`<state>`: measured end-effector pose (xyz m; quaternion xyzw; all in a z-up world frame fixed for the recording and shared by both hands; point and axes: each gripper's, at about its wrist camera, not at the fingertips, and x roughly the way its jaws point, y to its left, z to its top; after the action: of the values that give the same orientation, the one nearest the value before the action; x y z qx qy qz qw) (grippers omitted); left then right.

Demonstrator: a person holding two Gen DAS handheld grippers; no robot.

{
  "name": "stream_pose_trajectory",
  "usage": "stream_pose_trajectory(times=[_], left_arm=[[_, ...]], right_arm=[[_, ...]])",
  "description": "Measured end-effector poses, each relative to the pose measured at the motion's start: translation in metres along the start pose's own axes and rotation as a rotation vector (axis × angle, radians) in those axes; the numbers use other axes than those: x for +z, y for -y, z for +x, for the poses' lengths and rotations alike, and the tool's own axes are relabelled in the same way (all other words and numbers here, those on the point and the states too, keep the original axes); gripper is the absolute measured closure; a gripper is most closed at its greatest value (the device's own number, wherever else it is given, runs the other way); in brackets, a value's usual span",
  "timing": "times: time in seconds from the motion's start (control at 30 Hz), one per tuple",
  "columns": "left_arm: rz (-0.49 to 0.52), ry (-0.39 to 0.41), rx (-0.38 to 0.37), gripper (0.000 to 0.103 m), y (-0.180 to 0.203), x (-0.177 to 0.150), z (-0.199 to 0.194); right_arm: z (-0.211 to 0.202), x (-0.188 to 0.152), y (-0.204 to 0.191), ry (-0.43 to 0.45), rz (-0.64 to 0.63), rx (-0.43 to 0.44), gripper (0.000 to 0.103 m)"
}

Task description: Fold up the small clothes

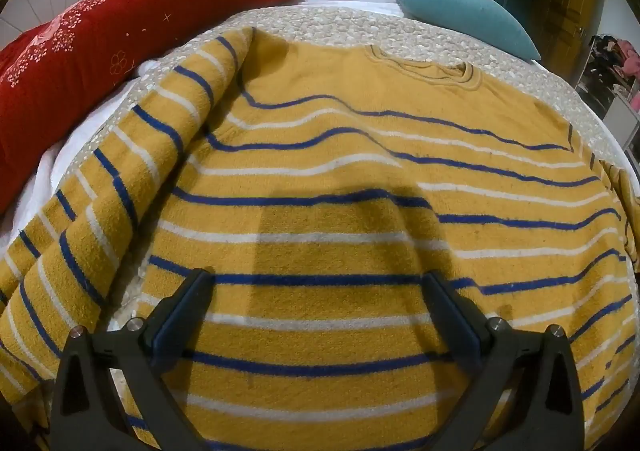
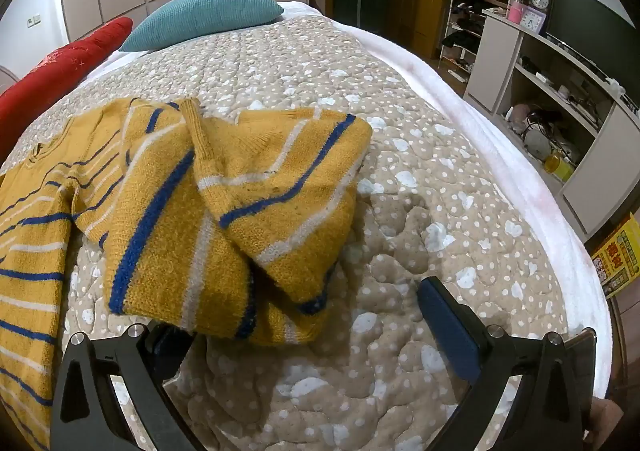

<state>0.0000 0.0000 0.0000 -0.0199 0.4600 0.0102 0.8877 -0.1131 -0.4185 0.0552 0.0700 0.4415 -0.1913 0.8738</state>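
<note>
A yellow sweater (image 1: 360, 179) with blue and white stripes lies flat on the bed, collar (image 1: 424, 69) at the far side. Its left sleeve (image 1: 120, 187) lies stretched out to the left. My left gripper (image 1: 316, 291) is open and empty, hovering over the sweater's lower body. In the right wrist view the sweater's right sleeve (image 2: 224, 211) lies crumpled and folded over itself on the quilt. My right gripper (image 2: 304, 311) is open, with the sleeve's end lying over its left finger; the right finger (image 2: 448, 327) is over bare quilt.
The beige dotted quilt (image 2: 400, 131) covers the bed. A red pillow (image 1: 120, 51) and a teal pillow (image 1: 464, 15) lie at the far end. The bed's white edge (image 2: 520, 179) runs on the right, with shelves (image 2: 552, 91) beyond.
</note>
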Motion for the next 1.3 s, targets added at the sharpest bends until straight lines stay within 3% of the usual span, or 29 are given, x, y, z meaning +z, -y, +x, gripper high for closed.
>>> stream_pose_trajectory(times=[1.3], left_arm=[[-0.002, 0.000, -0.002, 0.000, -0.0007, -0.0011, -0.0031]], right_arm=[[-0.0002, 0.0002, -0.0001, 0.000, 0.000, 0.000, 0.000]])
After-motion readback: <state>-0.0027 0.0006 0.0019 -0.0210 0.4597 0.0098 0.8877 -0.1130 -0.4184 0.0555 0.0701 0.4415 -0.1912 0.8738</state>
